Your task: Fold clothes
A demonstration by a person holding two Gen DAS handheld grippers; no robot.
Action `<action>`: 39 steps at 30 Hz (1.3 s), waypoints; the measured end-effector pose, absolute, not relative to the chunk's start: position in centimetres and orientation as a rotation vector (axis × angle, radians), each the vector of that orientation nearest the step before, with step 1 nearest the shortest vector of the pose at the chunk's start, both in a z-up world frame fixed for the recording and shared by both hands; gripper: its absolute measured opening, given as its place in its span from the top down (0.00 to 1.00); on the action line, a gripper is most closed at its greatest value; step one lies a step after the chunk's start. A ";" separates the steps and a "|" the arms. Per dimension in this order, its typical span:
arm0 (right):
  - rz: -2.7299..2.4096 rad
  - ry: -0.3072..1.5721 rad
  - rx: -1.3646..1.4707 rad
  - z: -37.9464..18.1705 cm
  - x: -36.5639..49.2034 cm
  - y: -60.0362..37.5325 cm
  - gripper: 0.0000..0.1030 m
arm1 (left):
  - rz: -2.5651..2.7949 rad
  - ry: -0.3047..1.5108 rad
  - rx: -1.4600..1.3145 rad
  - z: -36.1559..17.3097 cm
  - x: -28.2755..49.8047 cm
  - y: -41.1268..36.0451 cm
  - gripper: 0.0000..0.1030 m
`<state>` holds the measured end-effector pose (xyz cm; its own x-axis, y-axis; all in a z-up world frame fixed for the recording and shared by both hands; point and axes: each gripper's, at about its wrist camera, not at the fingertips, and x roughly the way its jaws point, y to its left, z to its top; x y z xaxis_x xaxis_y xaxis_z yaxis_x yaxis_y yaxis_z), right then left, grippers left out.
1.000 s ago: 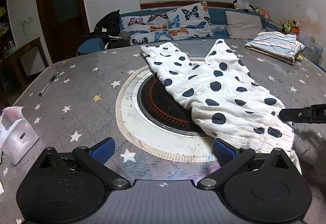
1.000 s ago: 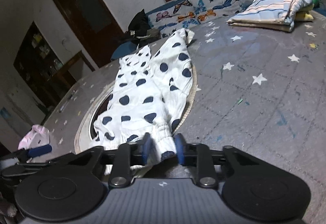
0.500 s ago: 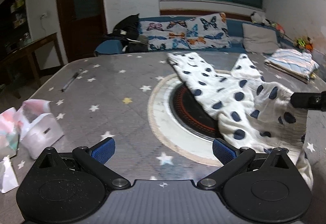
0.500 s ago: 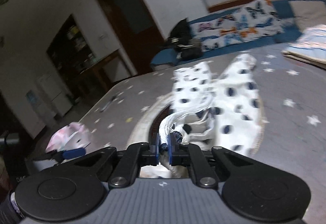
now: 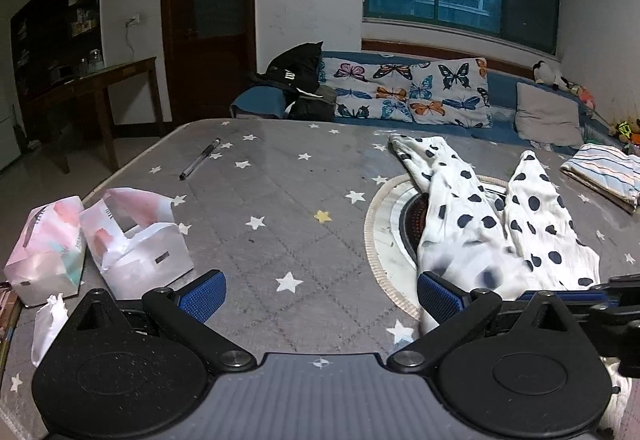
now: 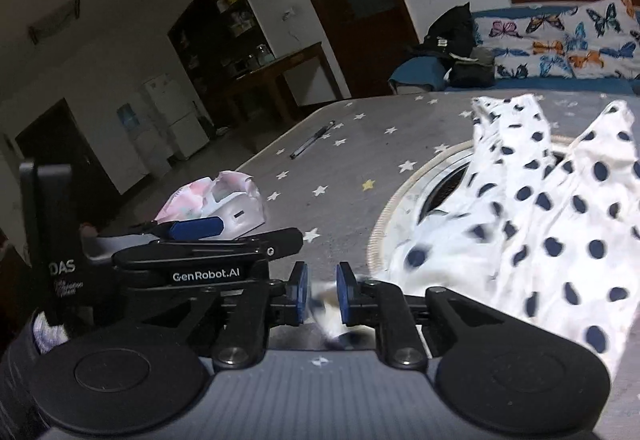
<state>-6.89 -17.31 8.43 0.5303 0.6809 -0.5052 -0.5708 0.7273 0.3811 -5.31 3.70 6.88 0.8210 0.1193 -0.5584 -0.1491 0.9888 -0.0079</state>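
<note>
Trousers [image 5: 492, 228]: lying on the surface [image 5: 280, 199] over the round inset, legs fanning away toward the sofa, waistband end nearest the jaws and lifting off at the near edge.
Long axis: running from the near waistband out to the two cuffs, roughly along both cameras' line of sight.
Right gripper [image 6: 322, 290]: pinching a bunched bit of waistband cloth between narrowly set pads, jaws nearly closed on it; blurring there, so depth of bite hard to judge.
Left gripper [image 5: 318, 294]: jaws spread wide and holding nothing, hovering low over bare surface, right-hand pad just touching or overlapping the cloth's left edge, hard to say which.
Nearer hand: right one already on the garment; left one just beside it, needing only a short shift rightward, judging by the views, to catch the other waistband corner.
Likely step: gathering the waistband with both hands before folding lengthwise, leg onto leg.
Around: tissue packs [image 5: 100, 240] to the left, well apart; pen [image 5: 200, 158] farther out; folded striped cloth [image 5: 604, 175] at far right.
In the way: nothing lying between left jaws and cloth; inset rim possibly snagging a dragged hem.
</note>
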 end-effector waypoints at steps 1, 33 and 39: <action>0.736 0.679 0.170 8.6 -7.1 -18.0 0.85 | 0.133 0.594 -0.052 6.8 -5.2 3.6 0.00; 0.441 0.873 0.132 3.4 -10.5 -27.7 0.90 | -0.140 0.735 -0.027 3.2 -4.8 0.4 0.89; 0.450 0.824 0.103 5.0 -11.6 -28.4 0.96 | -0.139 0.703 -0.026 5.0 -7.5 0.3 0.91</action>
<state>-11.55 -28.42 4.96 0.5908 0.4253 -0.6856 -0.3462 0.9012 0.2607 -7.51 0.29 4.98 0.7540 -0.1367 -0.6425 0.1190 0.9904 -0.0710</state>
